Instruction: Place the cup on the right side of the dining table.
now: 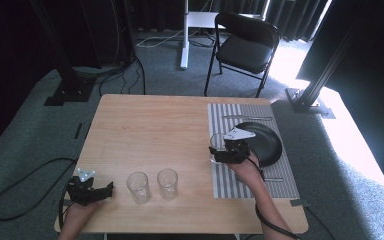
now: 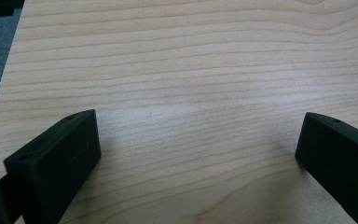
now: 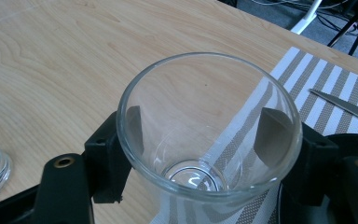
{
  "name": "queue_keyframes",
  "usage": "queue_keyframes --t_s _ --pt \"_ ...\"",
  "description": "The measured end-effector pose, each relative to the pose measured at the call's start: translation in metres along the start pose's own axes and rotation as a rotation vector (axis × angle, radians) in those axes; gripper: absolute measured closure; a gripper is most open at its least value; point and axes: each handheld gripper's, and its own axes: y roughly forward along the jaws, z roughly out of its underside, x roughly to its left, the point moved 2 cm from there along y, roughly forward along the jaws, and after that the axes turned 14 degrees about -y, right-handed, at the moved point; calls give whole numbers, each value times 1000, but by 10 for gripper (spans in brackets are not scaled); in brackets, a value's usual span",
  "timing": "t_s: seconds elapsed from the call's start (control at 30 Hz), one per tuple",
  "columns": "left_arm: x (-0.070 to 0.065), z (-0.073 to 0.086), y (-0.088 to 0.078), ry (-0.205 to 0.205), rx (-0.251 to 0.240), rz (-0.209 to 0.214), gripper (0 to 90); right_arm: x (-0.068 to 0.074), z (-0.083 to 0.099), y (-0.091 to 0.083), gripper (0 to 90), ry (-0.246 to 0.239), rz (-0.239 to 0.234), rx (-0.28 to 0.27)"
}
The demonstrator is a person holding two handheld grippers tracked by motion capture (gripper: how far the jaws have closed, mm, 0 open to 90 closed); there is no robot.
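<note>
The right gripper [image 1: 219,150] is clamped on a clear drinking glass [image 3: 205,135], one black jaw pressed against each side of it, as the right gripper view shows from just above the rim. The glass stands upright over the left edge of a grey-and-white striped placemat [image 1: 240,180], at about three o'clock from the middle of the wooden table [image 1: 150,130]; whether its base touches the mat cannot be told. Just beside the gripper, toward three o'clock, a black plate [image 1: 267,142] lies on the same mat. A knife [image 3: 345,105] lies on the stripes at about two o'clock from the glass in the right gripper view. The left gripper [image 1: 91,191] sits low at the table's eight o'clock corner, and its jaws stand wide apart with only bare wood between them in the left gripper view. Two more clear glasses stand upright near the front edge at about six o'clock, well apart from the held one: the left one [image 1: 138,187] and the right one [image 1: 167,183], side by side and not touching.
</note>
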Motion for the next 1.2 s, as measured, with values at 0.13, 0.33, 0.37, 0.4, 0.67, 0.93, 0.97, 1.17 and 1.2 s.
queue_keyframes --t_s 0.13,0.33,0.37,0.4,0.67,0.93,0.97,1.17,1.2 --pt "0 0 0 0 0 0 2 -4 0 3 283 5 5 3" --pt "0 0 0 0 0 0 2 -13 -3 7 284 20 18 3" --pt "0 0 0 0 0 0 2 -14 -4 8 284 22 18 2" --pt "0 0 0 0 0 0 2 -16 -4 8 284 22 20 1" --pt "0 0 0 0 0 0 2 -24 -8 14 283 38 34 -5" --pt "0 0 0 -1 0 0 2 -37 -13 23 284 47 59 11" --pt "0 0 0 0 0 0 2 -38 -14 24 284 50 60 10" --pt "0 0 0 -1 0 0 2 -49 -19 31 283 64 78 12" --pt "0 0 0 0 0 0 2 -50 -20 32 283 68 80 13"
